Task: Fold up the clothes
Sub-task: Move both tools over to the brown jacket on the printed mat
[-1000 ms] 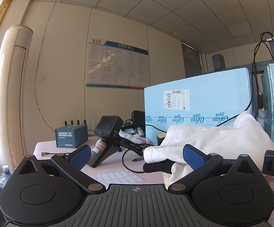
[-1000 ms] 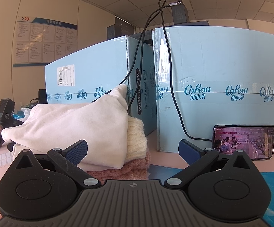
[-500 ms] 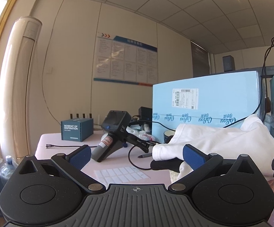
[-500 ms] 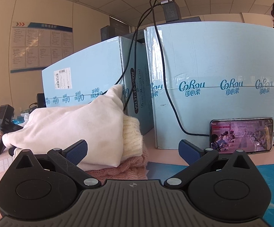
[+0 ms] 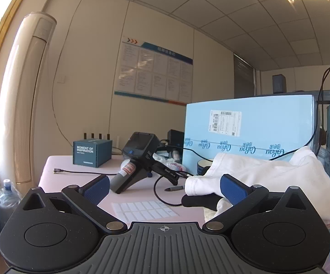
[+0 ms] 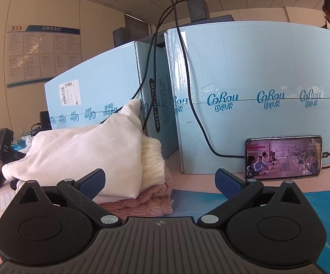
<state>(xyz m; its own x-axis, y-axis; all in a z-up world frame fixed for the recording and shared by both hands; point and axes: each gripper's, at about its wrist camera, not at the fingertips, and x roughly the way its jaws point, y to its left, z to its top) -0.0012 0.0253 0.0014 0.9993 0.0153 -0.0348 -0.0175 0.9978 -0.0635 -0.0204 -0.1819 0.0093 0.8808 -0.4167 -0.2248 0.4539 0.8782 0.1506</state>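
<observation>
A pile of clothes lies on the pink table against the blue boxes. A white garment (image 6: 78, 153) is on top, over a cream knit (image 6: 152, 159) and a pink knit (image 6: 142, 202). The white garment also shows at the right of the left wrist view (image 5: 267, 178). My left gripper (image 5: 163, 187) is open and empty, held above the table to the left of the pile. My right gripper (image 6: 160, 182) is open and empty, just in front of the pile's right end.
Two tall light-blue boxes (image 6: 244, 86) stand behind the pile, with black cables down their fronts. A phone (image 6: 283, 157) leans on the right box. A handheld scanner (image 5: 139, 157), a pen, a sticker sheet (image 5: 144, 210) and a teal box (image 5: 92, 151) lie left.
Both grippers have drawn back and risen a little from the pile, so it looks smaller and lower. Both jaws stay open. The clothes have not moved.
</observation>
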